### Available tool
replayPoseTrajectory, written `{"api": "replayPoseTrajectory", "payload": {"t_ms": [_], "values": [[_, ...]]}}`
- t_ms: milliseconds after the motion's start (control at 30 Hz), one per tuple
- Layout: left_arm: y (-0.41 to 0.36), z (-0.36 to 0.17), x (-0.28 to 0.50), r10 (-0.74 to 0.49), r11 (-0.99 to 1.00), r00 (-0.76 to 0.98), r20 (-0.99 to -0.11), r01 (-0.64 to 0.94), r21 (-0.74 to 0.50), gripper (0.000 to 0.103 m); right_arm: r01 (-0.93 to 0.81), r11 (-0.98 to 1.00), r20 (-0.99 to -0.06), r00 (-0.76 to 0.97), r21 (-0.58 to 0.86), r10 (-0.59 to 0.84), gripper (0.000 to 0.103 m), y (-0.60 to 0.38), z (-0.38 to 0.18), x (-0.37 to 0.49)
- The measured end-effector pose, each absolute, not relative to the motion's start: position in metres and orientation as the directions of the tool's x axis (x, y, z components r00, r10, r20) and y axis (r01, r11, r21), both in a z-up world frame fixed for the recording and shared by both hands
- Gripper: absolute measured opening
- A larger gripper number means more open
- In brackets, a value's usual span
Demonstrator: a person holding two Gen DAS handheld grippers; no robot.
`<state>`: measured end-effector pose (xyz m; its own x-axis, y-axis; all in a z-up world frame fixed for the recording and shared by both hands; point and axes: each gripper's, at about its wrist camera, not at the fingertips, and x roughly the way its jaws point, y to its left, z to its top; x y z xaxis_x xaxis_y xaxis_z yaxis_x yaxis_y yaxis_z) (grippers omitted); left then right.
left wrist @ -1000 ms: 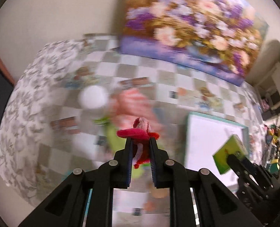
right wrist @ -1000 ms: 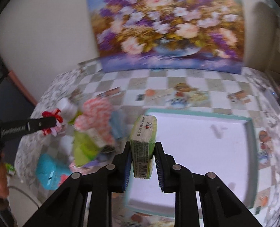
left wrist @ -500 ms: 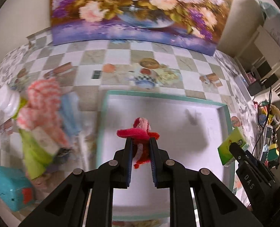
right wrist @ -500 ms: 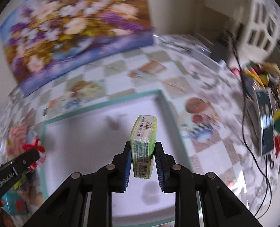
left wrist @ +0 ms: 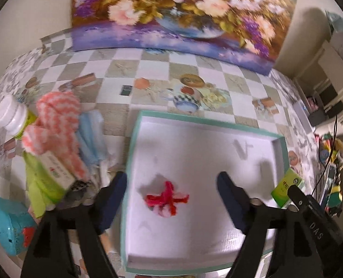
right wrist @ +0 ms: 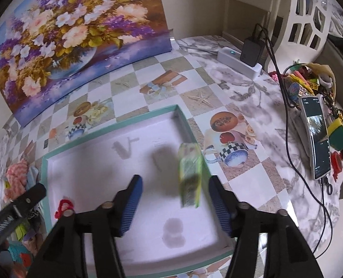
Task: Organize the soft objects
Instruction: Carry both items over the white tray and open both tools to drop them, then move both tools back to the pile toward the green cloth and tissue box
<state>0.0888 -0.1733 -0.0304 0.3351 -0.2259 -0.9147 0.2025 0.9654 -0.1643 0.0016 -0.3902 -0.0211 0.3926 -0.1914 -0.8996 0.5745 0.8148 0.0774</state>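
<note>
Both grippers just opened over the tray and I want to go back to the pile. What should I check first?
1. Left gripper open, fingers clear of the red yarn bow: ok.
2. Bow lying inside the white teal-rimmed tray: ok.
3. Right gripper open: ok.
4. Green tissue pack settled in the tray: cannot tell, it is blurred between the fingers.
5. Soft items left in the pile, such as the pink-and-white striped cloth: ok.

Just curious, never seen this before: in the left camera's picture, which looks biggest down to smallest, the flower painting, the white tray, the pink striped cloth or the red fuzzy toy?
1. Painting
2. Tray, close behind; fisheye makes these two unsure
3. Cloth
4. Toy
</note>
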Motion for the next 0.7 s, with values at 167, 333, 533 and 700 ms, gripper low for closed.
{"api": "replayPoseTrajectory", "payload": {"t_ms": [167, 333, 533, 700], "values": [[-0.148, -0.021, 0.087, -0.195, 0.977, 0.379, -0.905, 0.151, -0.148, 0.088, 0.550, 0.831, -0.872, 0.446, 0.087, -0.204, 0.092, -0.377, -0.014, 0.003], [-0.121, -0.013, 0.089, -0.186, 0.982, 0.414, -0.891, 0.098, -0.159, 0.091, 0.520, 0.844, -0.850, 0.497, 0.130, -0.176, 0.103, -0.366, -0.012, 0.006], [-0.098, -0.013, 0.094, -0.181, 0.983, 0.437, -0.881, 0.052, -0.176, 0.101, 0.499, 0.852, -0.833, 0.532, 0.162, -0.153, 0.103, -0.355, -0.011, 0.007], [-0.087, -0.013, 0.097, -0.176, 0.983, 0.469, -0.865, 0.038, -0.179, 0.101, 0.462, 0.863, -0.811, 0.574, 0.205, -0.115, 0.103, -0.346, -0.013, 0.009]]}}
